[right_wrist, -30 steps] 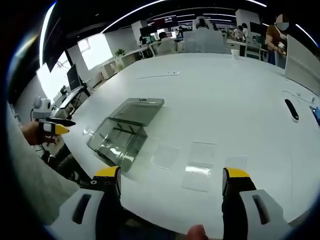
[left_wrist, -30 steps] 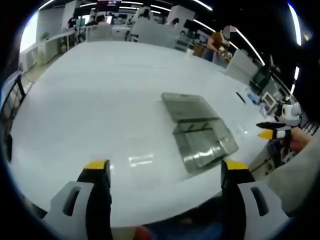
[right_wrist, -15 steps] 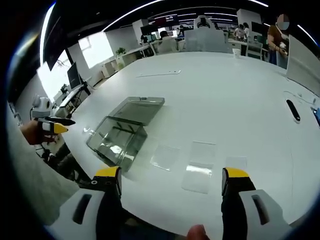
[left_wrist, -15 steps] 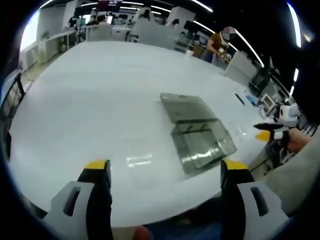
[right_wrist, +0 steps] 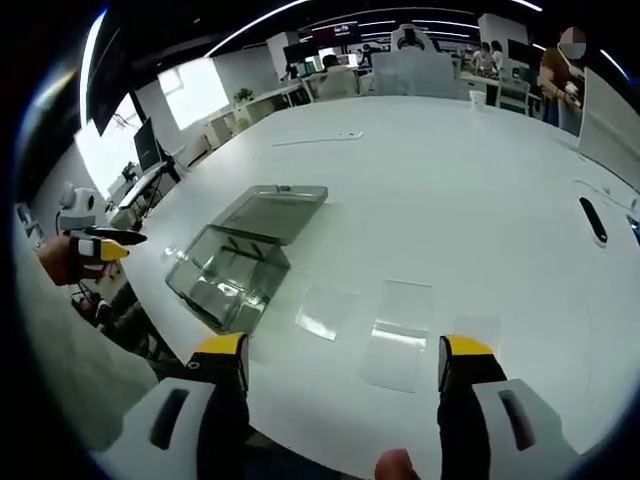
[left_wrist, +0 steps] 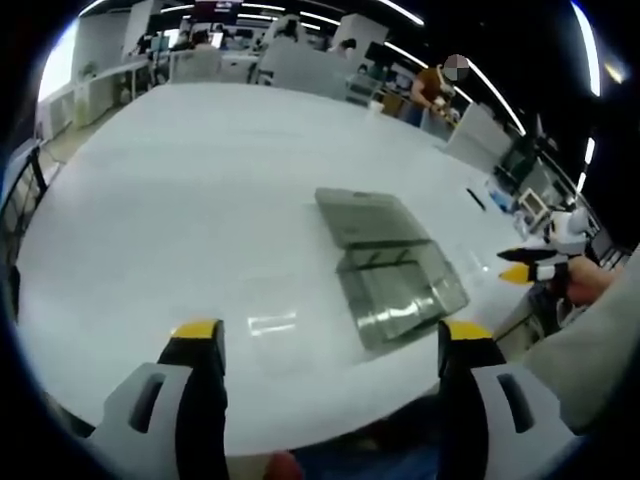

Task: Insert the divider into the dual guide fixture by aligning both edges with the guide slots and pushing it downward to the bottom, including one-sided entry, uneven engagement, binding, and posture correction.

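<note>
Both the left gripper [left_wrist: 327, 340] and the right gripper [right_wrist: 342, 355] are hovering with jaws spread wide, pinching nothing. The clear dual guide fixture [right_wrist: 228, 278] is sitting on the white table [right_wrist: 470, 200]. Flat clear dividers [right_wrist: 397, 335] are lying just to its right, near the table's near edge.

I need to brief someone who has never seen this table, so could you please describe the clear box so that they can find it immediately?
On the large white table, look near the edge closest to the person. The smoky transparent plastic box lies there with its flat lid open behind it. Unlike the thin clear flat sheets beside it, it has raised walls.
</note>
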The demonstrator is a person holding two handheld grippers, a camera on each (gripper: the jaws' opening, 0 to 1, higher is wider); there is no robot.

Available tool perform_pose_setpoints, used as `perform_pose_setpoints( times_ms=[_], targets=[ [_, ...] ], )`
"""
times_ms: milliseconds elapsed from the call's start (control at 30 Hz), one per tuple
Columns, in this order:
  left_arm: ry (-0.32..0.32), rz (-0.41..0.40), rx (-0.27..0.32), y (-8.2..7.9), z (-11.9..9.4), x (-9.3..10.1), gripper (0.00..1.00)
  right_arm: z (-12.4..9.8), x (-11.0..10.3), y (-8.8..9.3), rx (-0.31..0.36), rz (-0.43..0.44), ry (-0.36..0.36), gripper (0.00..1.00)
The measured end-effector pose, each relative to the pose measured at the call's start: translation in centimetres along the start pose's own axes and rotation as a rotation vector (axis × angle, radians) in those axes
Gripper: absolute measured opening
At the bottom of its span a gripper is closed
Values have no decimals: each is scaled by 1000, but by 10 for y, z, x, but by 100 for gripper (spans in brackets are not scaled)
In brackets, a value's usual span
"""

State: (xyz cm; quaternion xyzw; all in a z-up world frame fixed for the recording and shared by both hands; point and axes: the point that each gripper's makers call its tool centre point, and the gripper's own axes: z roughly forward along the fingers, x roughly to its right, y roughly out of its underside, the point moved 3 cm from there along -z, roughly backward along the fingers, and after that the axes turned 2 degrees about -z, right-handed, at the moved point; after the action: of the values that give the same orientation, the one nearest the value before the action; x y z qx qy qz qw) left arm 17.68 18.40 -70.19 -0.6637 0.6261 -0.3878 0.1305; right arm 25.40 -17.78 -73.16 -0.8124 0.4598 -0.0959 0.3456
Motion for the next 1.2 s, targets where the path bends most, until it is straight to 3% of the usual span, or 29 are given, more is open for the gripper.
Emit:
perform_pose_setpoints(
  times_ms=[1200],
  targets=[
    [-2,-9,4,-7,2,-2,82,32,27,6,-92,-27,34,58]
  ],
)
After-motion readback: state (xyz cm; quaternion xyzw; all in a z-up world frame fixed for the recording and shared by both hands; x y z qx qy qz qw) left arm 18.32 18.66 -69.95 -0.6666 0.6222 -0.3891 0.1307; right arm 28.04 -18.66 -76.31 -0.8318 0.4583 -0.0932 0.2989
